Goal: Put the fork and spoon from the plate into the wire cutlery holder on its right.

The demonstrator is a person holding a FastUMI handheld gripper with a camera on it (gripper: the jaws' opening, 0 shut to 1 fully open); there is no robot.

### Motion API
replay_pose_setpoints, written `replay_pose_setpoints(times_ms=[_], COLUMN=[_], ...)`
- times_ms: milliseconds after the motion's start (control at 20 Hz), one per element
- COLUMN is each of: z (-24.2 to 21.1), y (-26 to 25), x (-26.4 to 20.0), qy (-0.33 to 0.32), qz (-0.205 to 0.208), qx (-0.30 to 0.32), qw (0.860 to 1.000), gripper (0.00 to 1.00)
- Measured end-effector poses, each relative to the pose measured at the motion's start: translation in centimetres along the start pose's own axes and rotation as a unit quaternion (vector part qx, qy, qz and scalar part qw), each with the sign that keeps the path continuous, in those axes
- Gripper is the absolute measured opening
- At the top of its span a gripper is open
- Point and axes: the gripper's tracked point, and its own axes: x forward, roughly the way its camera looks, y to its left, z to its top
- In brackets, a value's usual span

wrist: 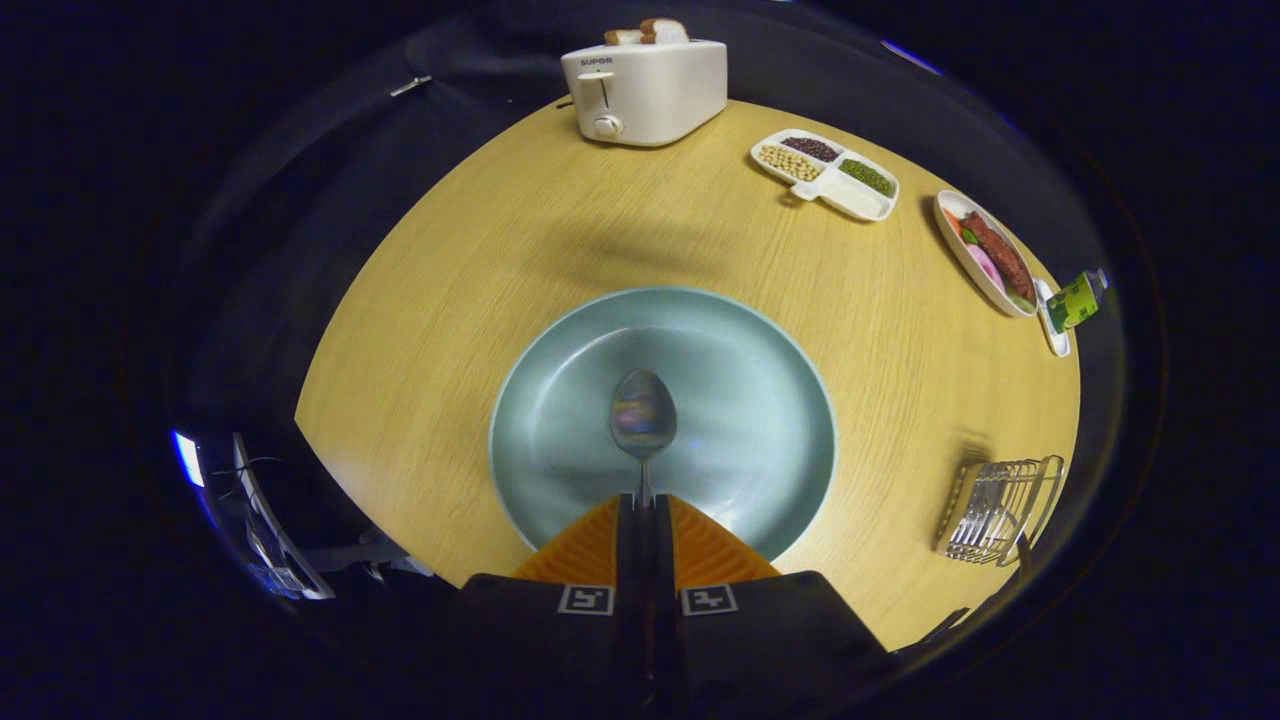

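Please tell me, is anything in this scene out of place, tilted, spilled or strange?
Nothing looks spilled or broken. The gripper is shut on the spoon, whose bowl is over the plate. The wire cutlery holder stands to the right, near the table edge. I cannot make out a fork.

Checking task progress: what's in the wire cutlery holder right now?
The wire cutlery holder holds metal cutlery that looks like fork tines; the piece count is unclear through the wires. The spoon isn't in it: the gripper has its jaws shut on the handle, over the plate.
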Motion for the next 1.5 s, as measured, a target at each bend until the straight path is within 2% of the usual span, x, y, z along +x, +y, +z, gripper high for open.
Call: replay_pose_setpoints(times_ms=[150, 450, 550, 700, 850, 1100, 1250, 1500], z=[-0.6, 0.6, 1.6, 2.6, 3.4, 0.9, -1.7, -5.4], y=[-1.3, -0.4, 0.4, -0.9, -4.8, -15.7, -21.2, -26.1], x=[-0.5, -2.2, -3.3, -6.1, -10.5, -17.5, -19.4, -18.3], qy=[0.003, -0.024, -0.04, -0.057, -0.074, -0.055, -0.02, 0.065], qz=[-0.006, 0.014, 0.034, 0.035, 0.017, -0.055, -0.095, -0.119], qx=[0.006, 0.026, 0.036, 0.024, 0.018, 0.013, 0.015, 0.003], qw=[1.0, 0.999, 0.998, 0.997, 0.997, 0.997, 0.995, 0.991], gripper=[0.09, 0.07, 0.07, 0.07, 0.07, 0.07, 0.07, 0.07])
